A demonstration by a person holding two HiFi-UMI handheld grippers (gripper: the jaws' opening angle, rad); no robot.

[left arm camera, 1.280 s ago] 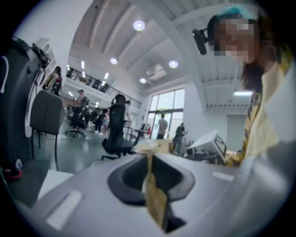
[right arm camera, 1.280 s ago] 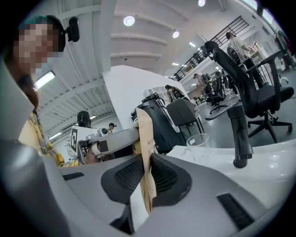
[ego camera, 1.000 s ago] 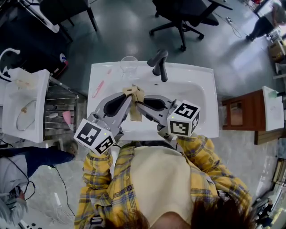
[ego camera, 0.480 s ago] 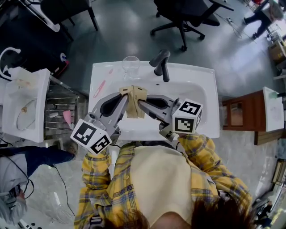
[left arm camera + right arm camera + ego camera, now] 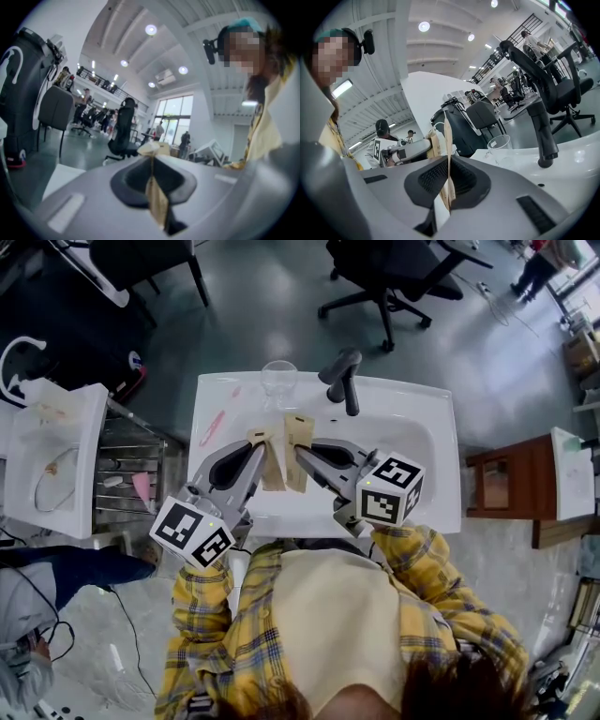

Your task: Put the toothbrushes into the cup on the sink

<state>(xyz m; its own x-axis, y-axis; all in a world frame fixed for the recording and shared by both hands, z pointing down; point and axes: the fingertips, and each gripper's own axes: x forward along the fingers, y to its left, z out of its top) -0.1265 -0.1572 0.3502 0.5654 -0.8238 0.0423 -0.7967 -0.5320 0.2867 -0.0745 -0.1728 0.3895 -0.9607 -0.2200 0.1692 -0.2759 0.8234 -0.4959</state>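
The white sink (image 5: 441, 399) lies under both tongs, with its faucet (image 5: 342, 379) ahead of the right one. The left gripper (image 5: 263, 443) has just been closing and is nipped narrow on a brown cardboard packet piece (image 5: 272, 474). The right gripper (image 5: 298, 450) pinches a second brown piece (image 5: 300, 427) just beside it. Ahead of the left tips stands the clear glass cup (image 5: 278, 382), seemingly with nothing in it. Left of the left gripper, on the sink's ledge, lies a pink toothbrush (image 5: 207, 427). It is likely light, stiff and slick, and best taken mid-handle.
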